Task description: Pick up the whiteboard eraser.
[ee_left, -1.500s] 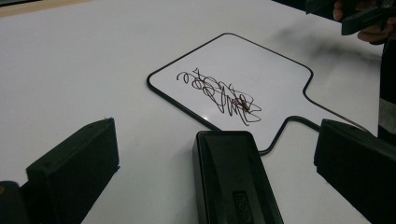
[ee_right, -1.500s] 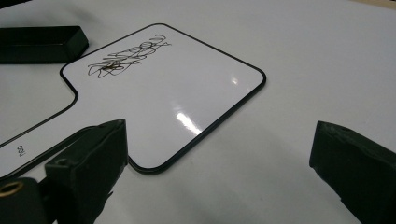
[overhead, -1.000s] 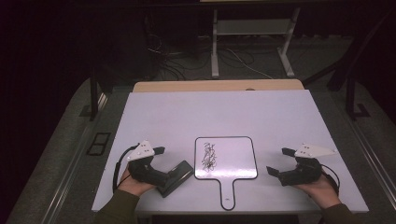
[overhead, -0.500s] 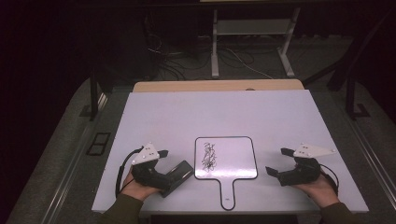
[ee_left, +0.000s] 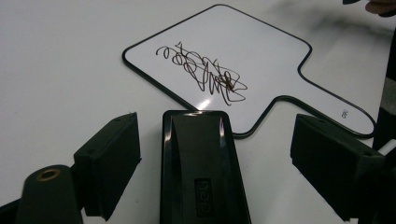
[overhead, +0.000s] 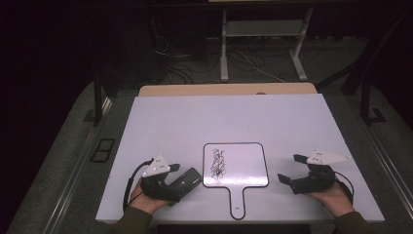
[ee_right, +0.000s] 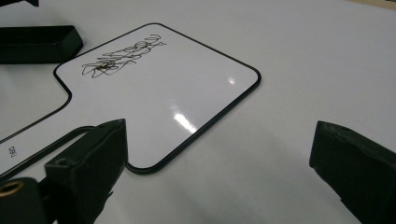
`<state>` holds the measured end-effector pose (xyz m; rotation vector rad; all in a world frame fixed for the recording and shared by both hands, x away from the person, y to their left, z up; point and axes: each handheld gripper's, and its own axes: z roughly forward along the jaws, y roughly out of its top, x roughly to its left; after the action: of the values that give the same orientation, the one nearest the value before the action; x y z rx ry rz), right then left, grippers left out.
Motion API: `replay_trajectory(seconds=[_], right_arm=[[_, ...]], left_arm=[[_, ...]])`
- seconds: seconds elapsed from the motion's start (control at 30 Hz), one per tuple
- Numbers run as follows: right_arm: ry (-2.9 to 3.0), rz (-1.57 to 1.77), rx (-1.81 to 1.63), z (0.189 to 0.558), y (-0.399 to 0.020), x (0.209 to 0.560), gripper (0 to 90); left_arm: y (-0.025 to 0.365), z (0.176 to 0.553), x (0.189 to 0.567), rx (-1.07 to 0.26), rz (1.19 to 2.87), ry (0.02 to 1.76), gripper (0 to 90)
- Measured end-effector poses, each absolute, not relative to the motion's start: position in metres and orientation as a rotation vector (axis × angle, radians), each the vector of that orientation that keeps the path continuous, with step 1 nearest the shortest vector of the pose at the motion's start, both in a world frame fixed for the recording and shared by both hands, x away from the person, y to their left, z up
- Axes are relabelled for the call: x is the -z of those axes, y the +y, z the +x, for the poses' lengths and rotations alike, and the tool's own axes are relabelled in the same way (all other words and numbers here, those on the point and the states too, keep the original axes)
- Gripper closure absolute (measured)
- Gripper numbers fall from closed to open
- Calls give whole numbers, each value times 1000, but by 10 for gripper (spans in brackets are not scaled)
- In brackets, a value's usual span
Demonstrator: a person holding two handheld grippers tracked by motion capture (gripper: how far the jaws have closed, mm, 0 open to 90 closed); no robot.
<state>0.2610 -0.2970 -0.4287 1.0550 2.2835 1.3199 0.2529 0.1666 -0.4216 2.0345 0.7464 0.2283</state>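
The left gripper [ee_left: 212, 163], jaws closing but not yet touching, straddles the light, rigid, slick eraser [ee_left: 201, 168] at the whiteboard's [ee_left: 261, 60] seven o'clock; best pinched across its long sides.

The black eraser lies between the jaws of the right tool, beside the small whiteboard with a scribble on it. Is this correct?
Not quite: the eraser lies between the jaws of the left tool, not the right one, as the left gripper view shows. It is indeed beside the scribbled whiteboard.

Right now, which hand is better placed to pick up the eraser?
Left. The left tongs already straddle the black eraser and have just been closing, pads not yet touching it. The right tongs rest open across the scribbled whiteboard.
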Motion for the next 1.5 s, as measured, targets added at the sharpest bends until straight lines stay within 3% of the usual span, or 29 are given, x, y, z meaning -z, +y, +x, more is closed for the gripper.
replay_trajectory(seconds=[0.9,1.5], right_arm=[[2296,1060,-1312,261,-297,431,34],[2299,1063,-1314,262,-298,431,34]], left_arm=[[160,256,440,-237,2217,794,349],[157,256,443,-244,2281,803,383]])
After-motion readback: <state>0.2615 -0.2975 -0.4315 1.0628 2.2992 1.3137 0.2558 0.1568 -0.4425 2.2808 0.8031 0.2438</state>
